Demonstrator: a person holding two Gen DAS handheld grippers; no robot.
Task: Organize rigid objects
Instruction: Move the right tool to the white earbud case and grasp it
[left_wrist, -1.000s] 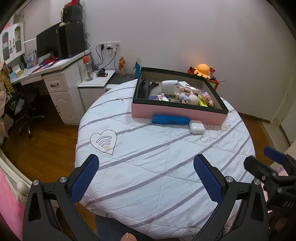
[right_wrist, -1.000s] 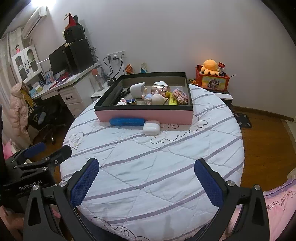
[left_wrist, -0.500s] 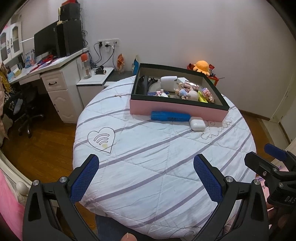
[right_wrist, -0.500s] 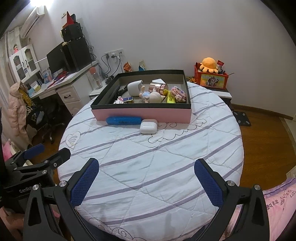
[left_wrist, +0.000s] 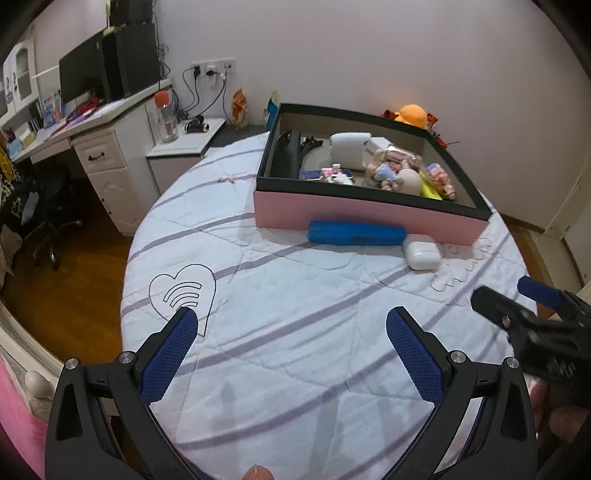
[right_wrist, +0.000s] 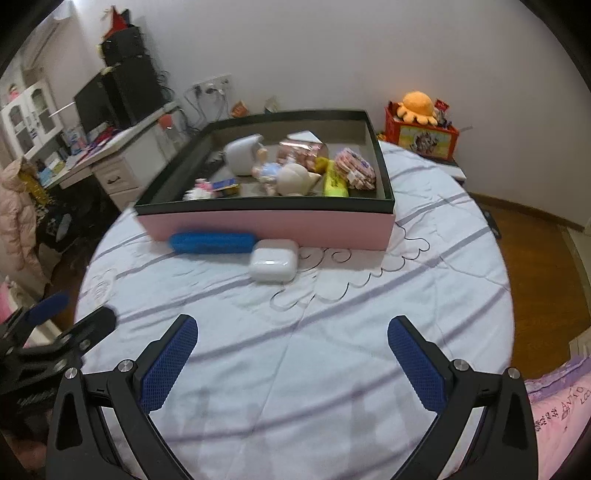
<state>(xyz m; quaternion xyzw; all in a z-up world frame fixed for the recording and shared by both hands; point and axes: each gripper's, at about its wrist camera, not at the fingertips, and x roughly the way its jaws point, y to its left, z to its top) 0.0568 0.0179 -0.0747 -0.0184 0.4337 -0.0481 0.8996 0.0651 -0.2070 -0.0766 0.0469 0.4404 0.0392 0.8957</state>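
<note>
Both tools hang over the near edge of the round table w/ the white quilted, purple-striped cover (left_wrist: 295, 332), nothing gripped. The left gripper (left_wrist: 291, 350) has its blue-padded fingers spread wide; the right gripper (right_wrist: 291, 354) is spread just as wide, also empty. The things left to tidy sit at the far side: a blue, long, rounded hard case (right_wrist: 212, 242) lying flat and touching the front wall of the pink-sided, black-rimmed open box (right_wrist: 266, 223), and a white glossy rounded-rectangle earbud-type case (right_wrist: 273, 260) just beside the blue one's right end, a bit nearer us. The box already holds toys, a doll, a white device etc. Judging by looks, both loose items are light and stiff, so no squash risk. The white one looks smooth plastic, prob. slippery w/ curved edges: best pinched across its narrow flat sides, low and centred, or it could squirt out. The blue one is long, so take it across its width at mid-length to stop it tipping; its texture is blurred in the right view.
</note>
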